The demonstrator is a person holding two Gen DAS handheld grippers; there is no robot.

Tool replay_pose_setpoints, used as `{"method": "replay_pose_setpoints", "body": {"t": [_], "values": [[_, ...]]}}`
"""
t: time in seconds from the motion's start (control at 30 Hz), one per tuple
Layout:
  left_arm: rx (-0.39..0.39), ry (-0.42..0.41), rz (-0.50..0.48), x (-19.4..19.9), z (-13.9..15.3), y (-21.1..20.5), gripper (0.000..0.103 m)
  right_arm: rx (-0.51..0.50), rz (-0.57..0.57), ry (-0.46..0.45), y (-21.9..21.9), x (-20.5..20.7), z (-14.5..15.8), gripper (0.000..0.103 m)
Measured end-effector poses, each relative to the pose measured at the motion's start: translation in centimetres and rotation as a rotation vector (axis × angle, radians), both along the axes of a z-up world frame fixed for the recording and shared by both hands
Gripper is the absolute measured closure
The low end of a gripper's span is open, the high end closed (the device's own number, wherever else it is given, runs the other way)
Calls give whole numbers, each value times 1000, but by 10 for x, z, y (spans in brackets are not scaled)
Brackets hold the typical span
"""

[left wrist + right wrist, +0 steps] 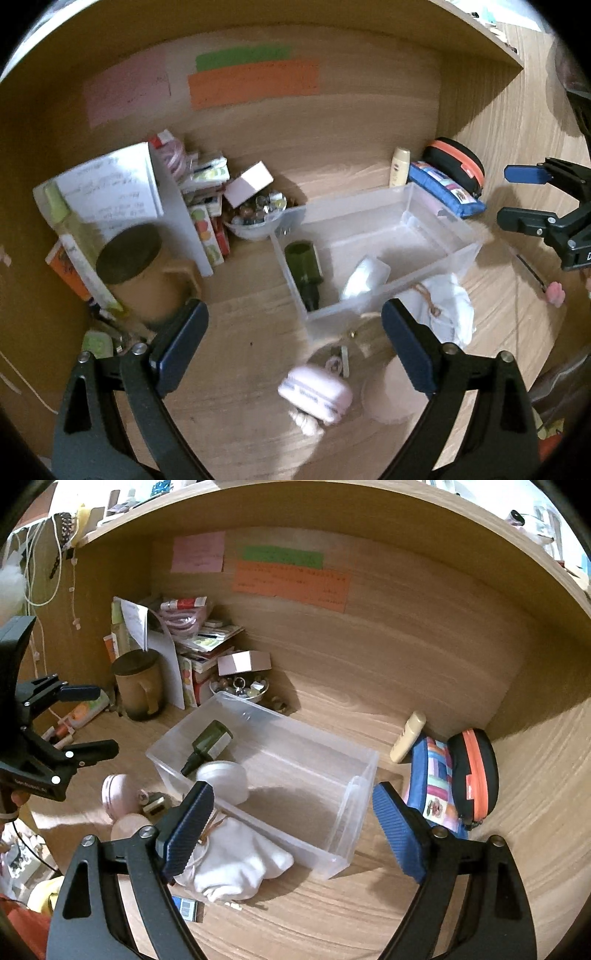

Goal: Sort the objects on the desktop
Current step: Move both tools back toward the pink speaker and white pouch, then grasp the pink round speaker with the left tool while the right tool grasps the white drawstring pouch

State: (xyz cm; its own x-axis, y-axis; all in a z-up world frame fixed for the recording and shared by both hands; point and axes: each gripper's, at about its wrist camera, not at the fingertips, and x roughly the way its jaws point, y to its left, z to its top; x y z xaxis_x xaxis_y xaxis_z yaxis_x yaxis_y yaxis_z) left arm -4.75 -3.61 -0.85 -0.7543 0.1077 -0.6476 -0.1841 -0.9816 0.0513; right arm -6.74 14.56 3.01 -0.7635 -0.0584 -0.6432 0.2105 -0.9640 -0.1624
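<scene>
Left wrist view: the left gripper point(293, 347) hangs over the desk point(332, 177) with its jaws spread wide and nothing between them. Just beyond its tips sits the clear bin point(461, 236), already holding a green bottle point(304, 267) and a white jar point(364, 280). Below the gripper, still loose on the desk, lie a pink case point(316, 393) and some small bits too blurred to name. A white cloth bag point(448, 306) rests against the bin's near wall. The right gripper point(511, 195) shows at the far right, also parted and empty.

Right wrist view: the right gripper point(293, 830) has its jaws wide apart, holding nothing. The cloth bag point(236, 860) lies just beside its left finger, touching the bin point(364, 775). A cream tube point(408, 736), a blue pouch point(432, 779) and a black-and-orange case point(474, 771) sit right of the bin.

The bag looks like the likely next pick. I would come down over its bunched middle, close only once both pads straddle the cloth, and lift clear of the bin wall before dropping it into the empty half.
</scene>
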Motion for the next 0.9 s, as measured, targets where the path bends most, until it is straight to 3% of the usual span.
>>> {"method": "replay_pose_setpoints", "body": {"t": [0.33, 0.57, 0.9], "values": [[19, -52, 8, 13, -29, -12, 7, -44, -10, -46, 0, 10, -24, 16], [44, -139, 11, 6, -62, -19, 7, -46, -8, -97, -9, 9, -51, 16], [108, -202, -65, -1, -92, -15, 7, -100, -15, -178, -12, 5, -83, 16]]}}
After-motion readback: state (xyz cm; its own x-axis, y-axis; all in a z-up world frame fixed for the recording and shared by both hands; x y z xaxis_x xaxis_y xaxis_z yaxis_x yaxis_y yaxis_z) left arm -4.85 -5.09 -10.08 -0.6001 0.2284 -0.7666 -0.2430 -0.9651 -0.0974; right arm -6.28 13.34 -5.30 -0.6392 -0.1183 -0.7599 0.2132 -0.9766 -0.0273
